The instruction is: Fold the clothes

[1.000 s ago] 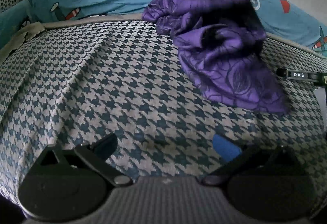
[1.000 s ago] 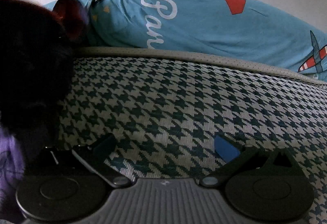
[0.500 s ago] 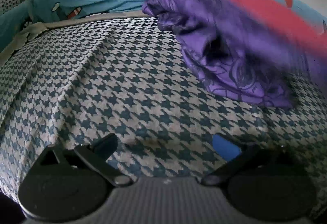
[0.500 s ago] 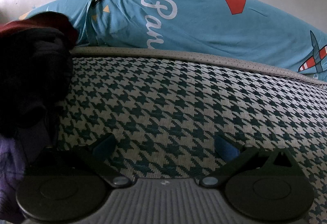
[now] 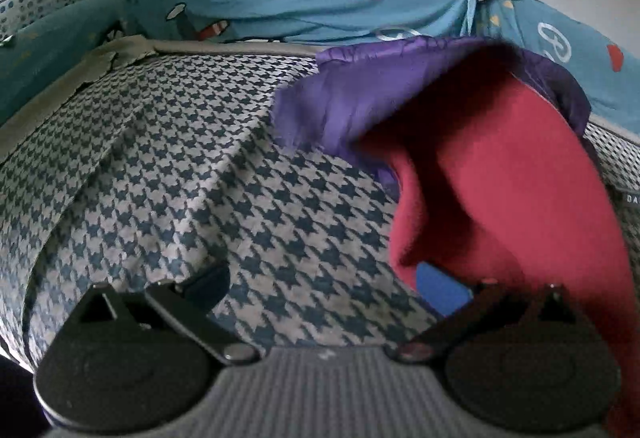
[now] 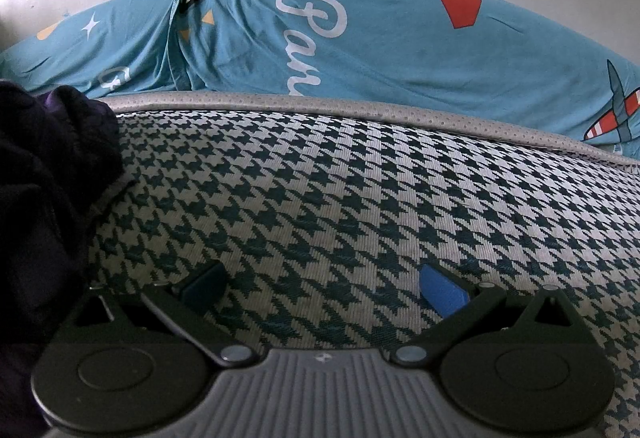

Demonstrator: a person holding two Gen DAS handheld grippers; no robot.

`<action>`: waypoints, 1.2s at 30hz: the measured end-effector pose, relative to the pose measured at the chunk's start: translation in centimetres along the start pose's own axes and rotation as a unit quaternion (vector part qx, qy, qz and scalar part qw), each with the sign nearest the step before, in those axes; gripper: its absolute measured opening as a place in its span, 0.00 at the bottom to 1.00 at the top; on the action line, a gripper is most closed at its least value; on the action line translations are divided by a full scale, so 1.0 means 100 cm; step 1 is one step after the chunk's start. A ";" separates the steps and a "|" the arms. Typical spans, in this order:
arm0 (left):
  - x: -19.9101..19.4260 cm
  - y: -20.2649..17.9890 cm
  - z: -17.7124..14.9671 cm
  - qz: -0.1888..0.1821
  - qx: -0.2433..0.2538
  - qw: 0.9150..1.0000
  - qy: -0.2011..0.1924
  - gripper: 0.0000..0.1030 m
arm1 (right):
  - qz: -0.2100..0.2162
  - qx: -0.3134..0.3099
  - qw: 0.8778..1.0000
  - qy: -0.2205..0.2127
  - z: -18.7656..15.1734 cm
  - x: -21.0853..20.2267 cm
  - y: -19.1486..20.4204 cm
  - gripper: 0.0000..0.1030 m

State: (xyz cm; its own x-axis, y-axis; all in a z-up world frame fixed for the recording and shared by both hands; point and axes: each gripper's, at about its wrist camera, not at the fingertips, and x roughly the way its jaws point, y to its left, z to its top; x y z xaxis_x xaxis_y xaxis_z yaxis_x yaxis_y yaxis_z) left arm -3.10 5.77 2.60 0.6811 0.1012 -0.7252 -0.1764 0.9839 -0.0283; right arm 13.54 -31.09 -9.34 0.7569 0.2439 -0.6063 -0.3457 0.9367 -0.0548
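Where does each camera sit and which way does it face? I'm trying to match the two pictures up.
Left wrist: on the left hand-held gripper, open, facing across the houndstooth bedcover at the purple garment and a red cloth close by.
Right wrist: on the right hand-held gripper, open, facing the blue printed bedding; dark fabric at left.
Shared: bedcover, blue bedding, wall. No hand shows.

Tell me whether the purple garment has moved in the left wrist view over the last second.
Yes. The purple garment has spread toward the camera and opened, its red lining now facing us, covering more of the houndstooth cover below the blue pillow.
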 end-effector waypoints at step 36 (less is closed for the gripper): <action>0.004 0.002 0.011 0.002 -0.025 1.000 -0.003 1.00 | -0.001 0.001 1.000 0.000 0.000 -0.001 0.000 1.00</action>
State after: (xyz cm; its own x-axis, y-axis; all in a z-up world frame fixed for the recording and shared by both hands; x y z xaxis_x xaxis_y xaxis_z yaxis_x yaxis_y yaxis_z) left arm -2.05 6.18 3.06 0.6850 0.1058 -0.7208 -0.2141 0.9749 -0.0604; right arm 13.52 -31.10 -9.27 0.7571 0.2421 -0.6068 -0.3439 0.9374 -0.0550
